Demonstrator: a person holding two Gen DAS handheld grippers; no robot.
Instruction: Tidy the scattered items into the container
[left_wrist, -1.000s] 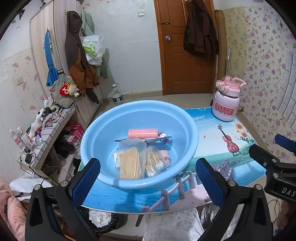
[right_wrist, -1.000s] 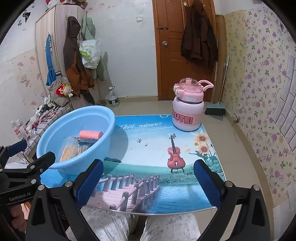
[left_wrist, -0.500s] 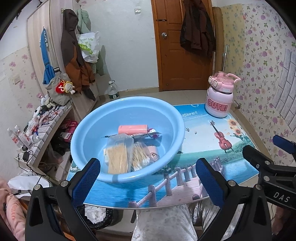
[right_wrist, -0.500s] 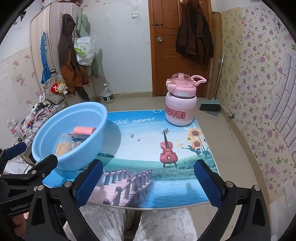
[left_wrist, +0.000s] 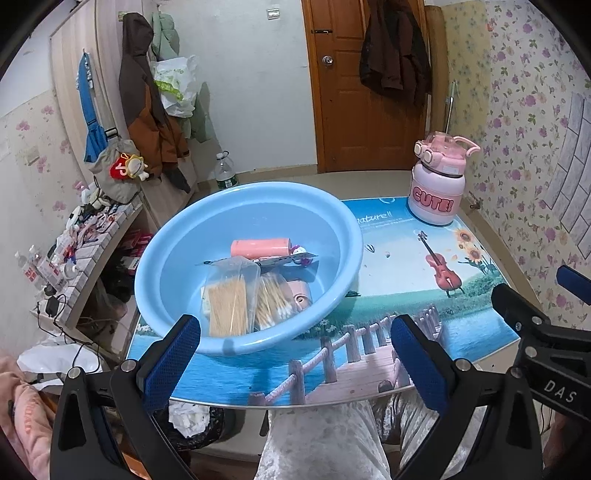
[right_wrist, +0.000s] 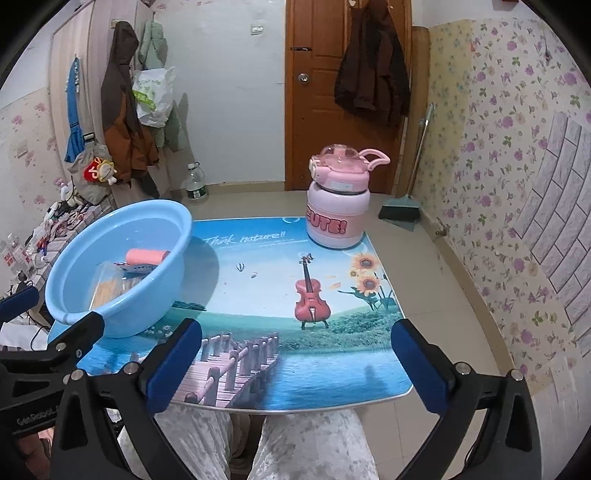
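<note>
Basin (left_wrist: 207, 254) first, as the left wrist camera sees it: the blue tub sits on the left part of the printed table (left_wrist: 406, 295), and the small items lie gathered on its bottom, which is where the task wants them. A clear bag of wooden sticks (left_wrist: 229, 299) lies flat beside a bag of cotton swabs (left_wrist: 273, 299), with a pink roll (left_wrist: 258, 248) behind them near the middle. The left gripper (left_wrist: 295, 354) hangs over the near table edge with its jaws spread wide and nothing between them; I judge it is held back because the basin needs no more from it. A pink jug (left_wrist: 437, 195) stands at the far right corner, upright, well apart from the basin.

From the right wrist camera, the right gripper (right_wrist: 295, 354) is likewise gaping and empty above the near edge. The table (right_wrist: 258, 258) between basin (right_wrist: 122, 266) and jug (right_wrist: 338, 218) shows only its printed picture, no loose item that I can make out. By that, the tidying looks finished, unless the jug counts as one of the scattered things.
</note>
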